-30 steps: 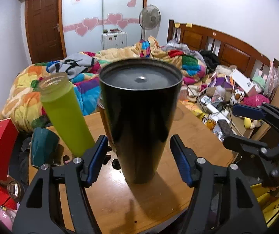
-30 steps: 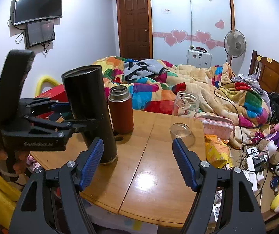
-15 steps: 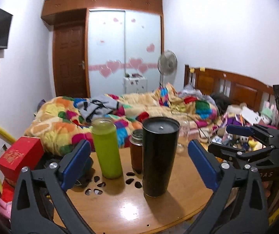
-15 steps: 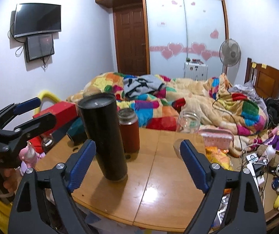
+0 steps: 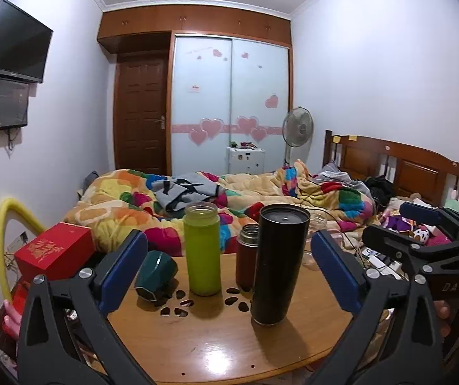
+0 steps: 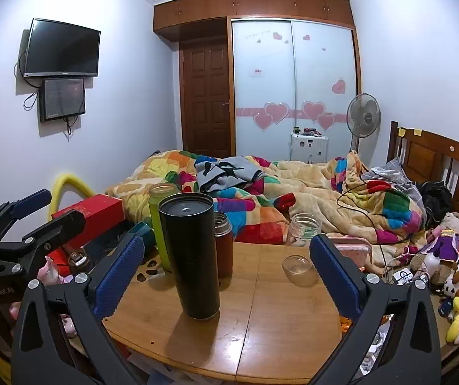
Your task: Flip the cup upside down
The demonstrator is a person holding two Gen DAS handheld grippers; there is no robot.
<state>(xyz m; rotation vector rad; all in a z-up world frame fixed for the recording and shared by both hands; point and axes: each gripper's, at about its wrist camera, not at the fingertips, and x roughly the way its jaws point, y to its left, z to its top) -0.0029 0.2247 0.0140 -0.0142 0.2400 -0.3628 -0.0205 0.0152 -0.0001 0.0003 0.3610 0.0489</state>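
The black cup (image 5: 277, 263) is tall, cylindrical and glossy, tapering slightly toward the tabletop. It stands upright, inverted, its closed flat base facing up with a small central dot. In the right wrist view it (image 6: 192, 256) stands toward 9 o'clock of centre.

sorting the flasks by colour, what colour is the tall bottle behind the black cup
Lime green bottle, with a clear rim; the left wrist view shows it best, left of the black cup.

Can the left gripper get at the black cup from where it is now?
Probably yes: the left gripper is open and the black cup stands between its fingers' line, nothing in front of it.
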